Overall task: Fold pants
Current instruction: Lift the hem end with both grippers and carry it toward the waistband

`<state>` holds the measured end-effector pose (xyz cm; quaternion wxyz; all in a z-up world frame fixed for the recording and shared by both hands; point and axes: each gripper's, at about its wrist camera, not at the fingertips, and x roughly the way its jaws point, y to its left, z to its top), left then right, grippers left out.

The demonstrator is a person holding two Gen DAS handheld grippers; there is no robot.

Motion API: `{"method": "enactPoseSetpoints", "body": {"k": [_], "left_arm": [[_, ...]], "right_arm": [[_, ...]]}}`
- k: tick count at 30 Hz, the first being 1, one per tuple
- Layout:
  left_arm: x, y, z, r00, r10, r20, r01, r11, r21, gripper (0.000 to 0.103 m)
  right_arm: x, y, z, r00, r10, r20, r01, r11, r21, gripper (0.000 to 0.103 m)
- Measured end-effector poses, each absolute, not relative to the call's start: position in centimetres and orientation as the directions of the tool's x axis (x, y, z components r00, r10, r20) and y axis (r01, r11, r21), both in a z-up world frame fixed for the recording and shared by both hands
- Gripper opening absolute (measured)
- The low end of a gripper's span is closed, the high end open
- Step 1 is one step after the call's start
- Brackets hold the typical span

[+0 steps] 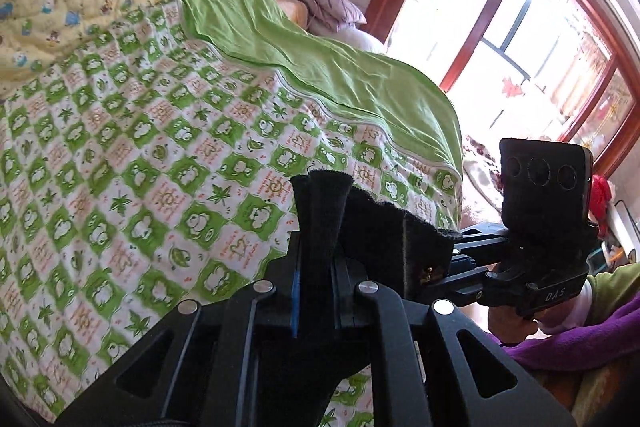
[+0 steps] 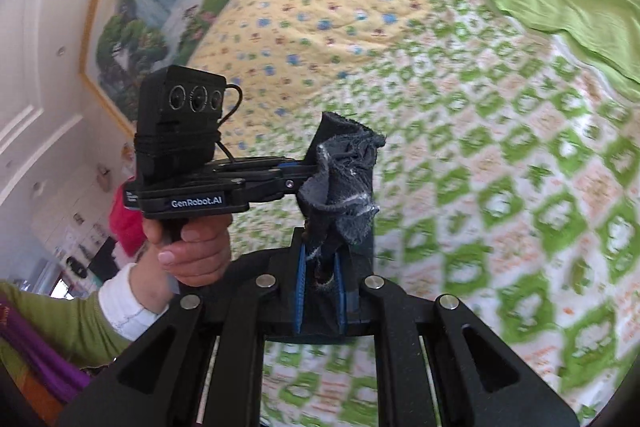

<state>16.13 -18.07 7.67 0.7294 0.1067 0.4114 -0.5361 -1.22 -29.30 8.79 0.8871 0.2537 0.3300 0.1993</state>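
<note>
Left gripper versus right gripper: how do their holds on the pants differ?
The left gripper pinches a smooth, upright fold of the pants; the right gripper clamps a crumpled wad with a frayed edge. The left one's cloth spreads sideways toward the other; the right one's flops above its jaws. Both are shut on the dark pants, above the frog-print quilt.

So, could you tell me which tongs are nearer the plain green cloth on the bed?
Right. The right tongs sit on the cloth's side; the left tongs lie beyond them, farther. Both grip the pants.
</note>
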Motion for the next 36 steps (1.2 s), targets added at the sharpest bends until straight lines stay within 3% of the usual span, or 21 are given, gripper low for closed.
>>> {"method": "enactPoseSetpoints", "body": {"k": [14, 25, 36], "left_arm": [[14.7, -6.9, 4.7, 0.204, -0.719, -0.664, 0.749, 0.551, -0.367, 0.010], [15.0, -1.6, 0.0, 0.228, -0.701, -0.676, 0.630, 0.635, -0.446, 0.010], [14.1, 0.9, -1.3, 0.256, -0.698, -0.669, 0.570, 0.668, -0.479, 0.011]], "right_arm": [[1.7, -19.9, 5.9, 0.539, 0.655, -0.529, -0.334, 0.743, 0.580, 0.014], [3.1, -16.2, 1.7, 0.444, 0.668, -0.597, -0.332, 0.741, 0.583, 0.016], [3.5, -14.1, 0.5, 0.396, 0.664, -0.634, -0.345, 0.747, 0.568, 0.019]]}}
